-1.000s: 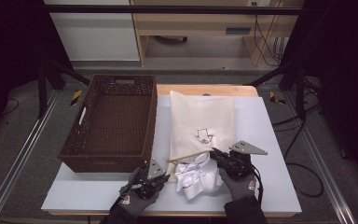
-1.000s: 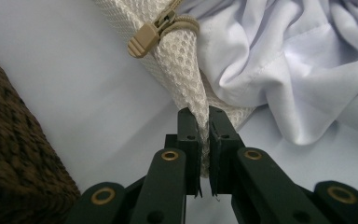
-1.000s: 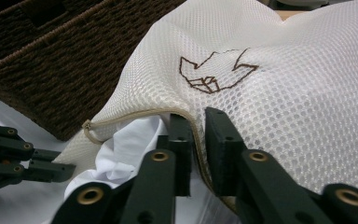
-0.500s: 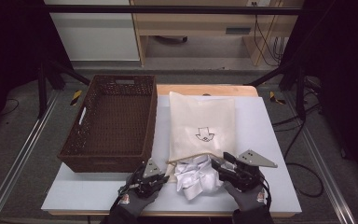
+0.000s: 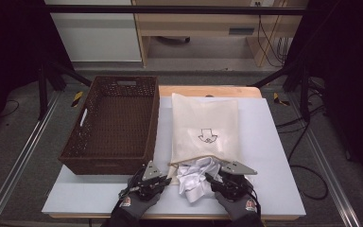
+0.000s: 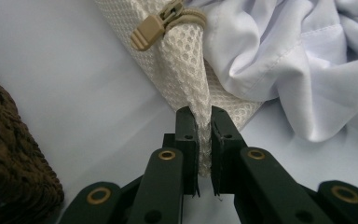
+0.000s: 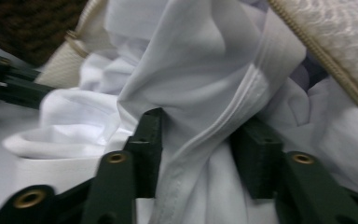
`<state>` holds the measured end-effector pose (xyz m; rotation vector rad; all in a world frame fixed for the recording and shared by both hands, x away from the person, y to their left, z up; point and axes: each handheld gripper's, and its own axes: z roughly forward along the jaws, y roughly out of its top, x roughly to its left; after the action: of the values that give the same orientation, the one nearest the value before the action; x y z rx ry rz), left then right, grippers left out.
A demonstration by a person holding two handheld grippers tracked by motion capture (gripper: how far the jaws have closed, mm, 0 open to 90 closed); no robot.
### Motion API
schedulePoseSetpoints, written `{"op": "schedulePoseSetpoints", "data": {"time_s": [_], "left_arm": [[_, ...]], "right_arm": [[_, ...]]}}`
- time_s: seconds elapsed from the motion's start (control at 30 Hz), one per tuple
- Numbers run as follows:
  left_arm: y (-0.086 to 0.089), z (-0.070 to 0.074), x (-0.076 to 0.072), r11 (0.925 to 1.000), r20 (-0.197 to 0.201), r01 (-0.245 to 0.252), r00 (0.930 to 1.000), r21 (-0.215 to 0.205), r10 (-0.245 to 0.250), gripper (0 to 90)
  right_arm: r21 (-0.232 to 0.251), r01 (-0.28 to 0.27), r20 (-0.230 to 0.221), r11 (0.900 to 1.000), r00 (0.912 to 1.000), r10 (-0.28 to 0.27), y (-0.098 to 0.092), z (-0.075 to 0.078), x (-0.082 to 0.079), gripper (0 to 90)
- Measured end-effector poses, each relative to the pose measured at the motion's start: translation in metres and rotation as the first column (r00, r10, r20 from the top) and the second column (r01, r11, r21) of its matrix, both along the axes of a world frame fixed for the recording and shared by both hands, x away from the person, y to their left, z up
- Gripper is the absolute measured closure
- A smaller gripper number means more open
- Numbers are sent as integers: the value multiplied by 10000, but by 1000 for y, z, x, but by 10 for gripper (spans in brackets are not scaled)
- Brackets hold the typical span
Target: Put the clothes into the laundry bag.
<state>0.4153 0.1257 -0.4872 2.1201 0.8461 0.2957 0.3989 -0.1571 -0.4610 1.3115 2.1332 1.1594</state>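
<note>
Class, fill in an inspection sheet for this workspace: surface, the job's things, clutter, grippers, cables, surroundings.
Surface: pale tabletop, bare to the right of the bag.
Job's things: cream mesh laundry bag lying flat, its open end toward the person; crumpled white garment partly out of that opening.
Clutter: empty brown wicker basket left of the bag.
Grippers: left gripper shut on the bag's corner near the zip pull; right gripper has been closing, jaws astride a fold of the garment, a gap at the right jaw.
Cables: dark cables hang behind the table.
Surroundings: wooden furniture, grey floor.
</note>
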Motion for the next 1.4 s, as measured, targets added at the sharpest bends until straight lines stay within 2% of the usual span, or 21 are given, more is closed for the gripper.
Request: {"op": "schedulePoseSetpoints", "data": {"time_s": [0.1,0.17,0.27,0.4,0.5,0.6,0.67,0.8,0.97,1.03,1.2,1.3,1.4], "left_arm": [[-1,0,0,10000,47,18,10000,67,-18,824],[-1,1,0,9999,40,27,10000,111,-28,827],[0,1,1,9999,-26,71,10000,125,-71,836],[-2,2,1,9996,13,124,9999,253,-124,841],[-1,2,1,9996,-6,166,9999,208,-166,841],[0,1,1,9997,-25,166,9999,158,-165,840],[0,1,2,9998,-44,178,9998,134,-177,839],[0,1,2,9998,-66,152,9999,116,-151,838],[0,1,2,9999,-116,144,9998,83,-143,837],[0,1,2,9999,-106,132,9999,84,-131,837],[0,1,2,9999,-100,107,9999,47,-106,836],[0,1,2,9999,-91,109,9999,69,-109,836],[0,1,1,9999,-74,103,9999,80,-103,836]], "right_arm": [[-235,168,-396,9996,9991,-177,4,-1,8,778],[-225,316,-631,9992,9975,-330,6,-1,11,855],[-274,449,-575,9986,9973,-464,10,3,14,870],[-70,901,-106,9959,9959,-901,17,17,26,870],[-527,1505,264,9872,9884,-1493,23,17,40,865],[-614,1740,190,9828,9847,-1732,24,4,49,842],[-497,1635,364,9853,9861,-1618,22,0,46,818],[268,887,421,9957,9951,-898,11,5,36,718],[917,425,436,9949,9980,-466,-7,15,17,602],[1021,303,564,9943,9978,-362,-11,19,9,554],[897,329,941,9954,9947,-413,-17,20,-9,429],[547,398,963,9977,9943,-449,-14,11,-12,413],[411,442,716,9982,9963,-471,-11,4,-7,425]]}}
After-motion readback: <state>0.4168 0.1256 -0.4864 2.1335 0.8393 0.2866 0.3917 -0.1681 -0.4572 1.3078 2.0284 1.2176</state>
